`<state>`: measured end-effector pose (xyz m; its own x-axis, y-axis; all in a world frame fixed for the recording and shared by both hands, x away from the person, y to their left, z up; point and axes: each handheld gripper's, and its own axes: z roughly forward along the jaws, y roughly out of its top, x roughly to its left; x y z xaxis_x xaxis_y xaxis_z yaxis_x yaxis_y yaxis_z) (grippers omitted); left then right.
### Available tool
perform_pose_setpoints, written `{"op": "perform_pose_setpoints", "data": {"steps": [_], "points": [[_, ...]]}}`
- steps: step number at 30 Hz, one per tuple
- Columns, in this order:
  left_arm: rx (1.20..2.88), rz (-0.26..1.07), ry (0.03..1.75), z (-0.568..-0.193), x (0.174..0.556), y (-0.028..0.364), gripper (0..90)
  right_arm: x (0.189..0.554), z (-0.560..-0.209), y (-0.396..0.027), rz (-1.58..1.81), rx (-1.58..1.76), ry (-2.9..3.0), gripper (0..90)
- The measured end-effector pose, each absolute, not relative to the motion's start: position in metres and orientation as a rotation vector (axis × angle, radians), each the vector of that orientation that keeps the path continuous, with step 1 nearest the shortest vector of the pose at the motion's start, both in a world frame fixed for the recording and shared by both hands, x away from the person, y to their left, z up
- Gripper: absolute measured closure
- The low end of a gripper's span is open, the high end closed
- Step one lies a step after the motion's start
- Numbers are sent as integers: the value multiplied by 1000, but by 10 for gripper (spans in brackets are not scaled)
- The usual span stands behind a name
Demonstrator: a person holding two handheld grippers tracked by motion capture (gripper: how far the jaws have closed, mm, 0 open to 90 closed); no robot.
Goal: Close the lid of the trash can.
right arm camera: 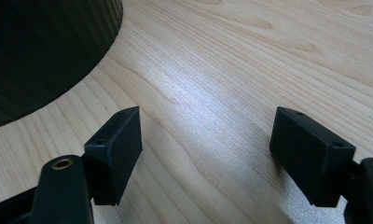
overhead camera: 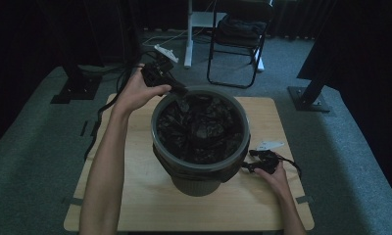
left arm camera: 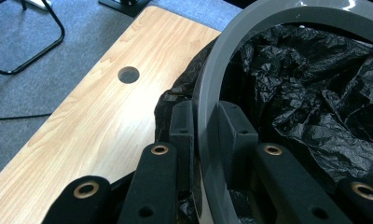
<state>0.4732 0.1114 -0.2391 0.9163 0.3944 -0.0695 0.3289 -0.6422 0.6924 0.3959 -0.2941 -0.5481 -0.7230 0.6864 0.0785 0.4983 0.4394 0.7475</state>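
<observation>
Left hand-held gripper pinching grey bin rim, black liner inside and spilling beside it. Right hand-held gripper spread, idle over worktop. Liner apparently fitted; tucking possibly left.

The left gripper is held by the left hand with the forearm stretched forward, its jaws closed on the bin rim. The right gripper is held low, jaws spread wide apart.

The surface is smooth pale wood; the bin is grey plastic; its bag is shiny, crinkly black plastic.
</observation>
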Motion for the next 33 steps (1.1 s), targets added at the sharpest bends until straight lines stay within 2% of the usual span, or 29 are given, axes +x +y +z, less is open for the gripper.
{"op": "perform_pose_setpoints", "data": {"steps": [33], "points": [[2311, 102, 533, -244, 478, 107, 772, 395, -548, -294, 1158, 1030, 2457, 244]]}}
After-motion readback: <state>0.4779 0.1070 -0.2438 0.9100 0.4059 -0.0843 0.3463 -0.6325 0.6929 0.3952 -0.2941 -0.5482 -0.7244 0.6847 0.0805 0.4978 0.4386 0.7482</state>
